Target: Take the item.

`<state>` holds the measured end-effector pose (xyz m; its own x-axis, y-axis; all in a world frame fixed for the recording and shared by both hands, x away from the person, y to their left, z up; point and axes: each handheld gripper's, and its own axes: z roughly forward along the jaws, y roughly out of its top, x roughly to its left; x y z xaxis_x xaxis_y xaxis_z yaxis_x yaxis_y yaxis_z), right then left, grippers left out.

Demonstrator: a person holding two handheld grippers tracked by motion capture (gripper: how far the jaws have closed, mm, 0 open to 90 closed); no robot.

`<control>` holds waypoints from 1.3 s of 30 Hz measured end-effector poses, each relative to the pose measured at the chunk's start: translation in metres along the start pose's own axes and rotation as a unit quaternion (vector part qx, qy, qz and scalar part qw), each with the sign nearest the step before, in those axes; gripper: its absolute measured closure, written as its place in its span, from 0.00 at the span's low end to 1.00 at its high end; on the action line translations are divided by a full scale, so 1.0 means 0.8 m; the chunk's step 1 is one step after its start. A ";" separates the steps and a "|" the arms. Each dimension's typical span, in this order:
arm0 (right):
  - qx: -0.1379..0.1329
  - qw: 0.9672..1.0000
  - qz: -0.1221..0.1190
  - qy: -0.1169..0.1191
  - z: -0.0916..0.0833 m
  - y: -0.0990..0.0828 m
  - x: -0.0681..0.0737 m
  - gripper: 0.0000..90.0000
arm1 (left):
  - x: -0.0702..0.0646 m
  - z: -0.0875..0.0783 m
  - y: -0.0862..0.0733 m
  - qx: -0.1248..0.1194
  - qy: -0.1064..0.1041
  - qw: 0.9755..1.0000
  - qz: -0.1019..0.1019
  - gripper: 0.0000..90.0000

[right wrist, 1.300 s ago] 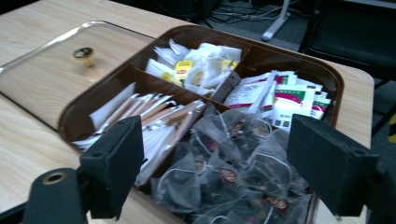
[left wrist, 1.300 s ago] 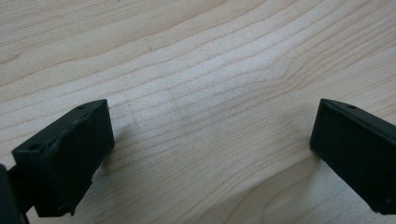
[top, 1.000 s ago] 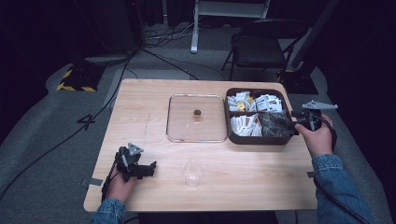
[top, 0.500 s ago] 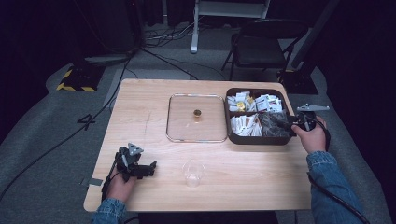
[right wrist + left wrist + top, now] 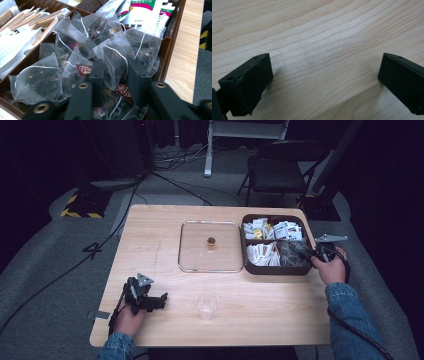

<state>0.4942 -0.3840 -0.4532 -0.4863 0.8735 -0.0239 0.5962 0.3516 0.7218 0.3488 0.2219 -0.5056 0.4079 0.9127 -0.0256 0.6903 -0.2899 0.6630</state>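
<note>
a light wooden surface [image 5: 165,235] is seen from above, with a folding chair [image 5: 280,165] behind it. at its right end a dark brown compartment box [image 5: 272,268] is set, touching a square clear glass lid [image 5: 195,245] with a small brass knob. paper sachets [image 5: 265,252] are packed in the box's other compartments. a clear plastic cup [image 5: 206,305] stands upright near the front edge. the left tool [image 5: 159,301] is rested on the surface near the front left corner, its jaws wide apart with only bare wood between them. the right tool [image 5: 113,75] is lowered into the box's front right compartment, where its jaws have just been closing and are now pressed on a mesh tea bag [image 5: 117,62] in the pile.
</note>
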 end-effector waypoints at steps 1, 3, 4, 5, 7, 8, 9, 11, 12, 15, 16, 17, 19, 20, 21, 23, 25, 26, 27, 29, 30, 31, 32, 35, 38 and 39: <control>0.001 1.000 -0.003 -0.003 -0.001 0.000 0.001 0.79 | 0.000 0.000 0.000 0.000 0.000 1.000 0.000 0.00; 0.000 1.000 -0.009 -0.005 -0.002 0.002 0.004 0.85 | 0.000 0.000 0.000 0.000 0.000 1.000 0.000 0.00; 0.000 1.000 -0.012 -0.006 -0.003 0.002 0.005 0.85 | 0.000 0.000 0.000 0.000 0.000 1.000 0.000 0.00; -0.001 1.000 -0.015 -0.010 -0.004 0.003 0.006 0.86 | 0.000 0.000 0.000 0.000 0.000 1.000 0.000 0.00; -0.005 1.000 -0.017 -0.011 -0.006 0.005 0.008 0.86 | 0.000 0.000 0.000 0.000 0.000 1.000 0.000 0.00; -0.008 1.000 -0.017 -0.010 -0.007 0.005 0.008 0.86 | 0.000 0.000 0.000 0.000 0.000 1.000 0.000 0.00; -0.010 1.000 -0.017 -0.009 -0.008 0.006 0.008 0.86 | 0.000 0.000 0.000 0.000 0.000 1.000 0.000 0.00; -0.016 1.000 -0.013 -0.005 -0.011 0.008 0.009 0.87 | 0.000 0.000 0.000 0.000 0.000 1.000 0.000 0.00; -0.019 1.000 -0.013 -0.003 -0.013 0.009 0.009 0.87 | 0.000 0.000 0.000 0.000 0.000 1.000 0.000 0.00; -0.033 0.999 -0.005 0.003 -0.020 0.013 0.010 0.87 | 0.000 0.000 0.000 0.000 0.000 1.000 0.000 0.00; -0.039 0.999 -0.003 0.007 -0.023 0.014 0.010 0.87 | 0.000 0.000 0.000 0.000 0.000 1.000 0.000 0.00; -0.045 0.999 -0.002 0.008 -0.025 0.016 0.011 0.87 | 0.000 0.000 0.000 0.000 0.000 1.000 0.000 0.00; -0.057 0.998 0.005 0.016 -0.031 0.019 0.014 0.87 | 0.000 0.000 0.000 0.000 0.000 1.000 0.000 0.00; -0.064 0.998 0.007 0.019 -0.034 0.021 0.015 0.87 | 0.000 0.000 0.000 0.000 0.000 1.000 0.000 0.00; -0.070 0.997 0.010 0.024 -0.037 0.023 0.016 0.87 | 0.000 0.000 0.000 0.000 0.000 1.000 0.000 0.00; -0.081 0.996 0.013 0.033 -0.043 0.027 0.020 0.87 | 0.000 0.000 0.000 0.000 0.000 1.000 0.000 0.00; -0.090 0.995 0.014 0.040 -0.049 0.031 0.024 0.87 | 0.000 0.000 0.000 0.000 0.000 1.000 0.000 0.00; -0.093 0.995 0.014 0.040 -0.052 0.033 0.026 0.87 | 0.000 0.000 0.000 0.000 0.000 1.000 0.000 0.00; -0.096 0.994 0.014 0.040 -0.055 0.036 0.029 0.87 | 0.000 0.000 0.000 0.000 0.000 1.000 0.000 0.00; -0.102 0.994 0.013 0.047 -0.061 0.040 0.035 0.87 | 0.000 0.000 0.000 0.000 0.000 1.000 0.000 0.00; -0.105 0.993 0.011 0.051 -0.065 0.043 0.038 0.87 | 0.000 0.000 0.000 0.000 0.000 1.000 0.000 0.00; -0.107 0.993 0.012 0.052 -0.068 0.045 0.042 0.87 | 0.000 0.000 0.000 0.000 0.000 1.000 0.000 0.00; -0.109 0.993 0.010 0.054 -0.071 0.047 0.045 0.87 | 0.000 0.000 0.000 0.000 0.000 1.000 0.000 0.00; -0.113 0.992 0.007 0.058 -0.079 0.054 0.053 0.87 | 0.000 0.000 0.000 0.000 0.000 1.000 0.000 0.00; -0.112 0.992 0.005 0.062 -0.086 0.058 0.061 0.87 | 0.000 0.000 0.000 0.000 0.000 1.000 0.000 0.00; -0.111 0.992 0.003 0.062 -0.088 0.060 0.063 0.87 | 0.000 0.000 0.000 0.000 0.000 1.000 0.000 0.00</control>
<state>0.4534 -0.3467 -0.3714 -0.5660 0.8225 0.0566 0.4510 0.2514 0.8564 0.3488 0.2219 -0.5056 0.4076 0.9128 -0.0258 0.6903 -0.2894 0.6631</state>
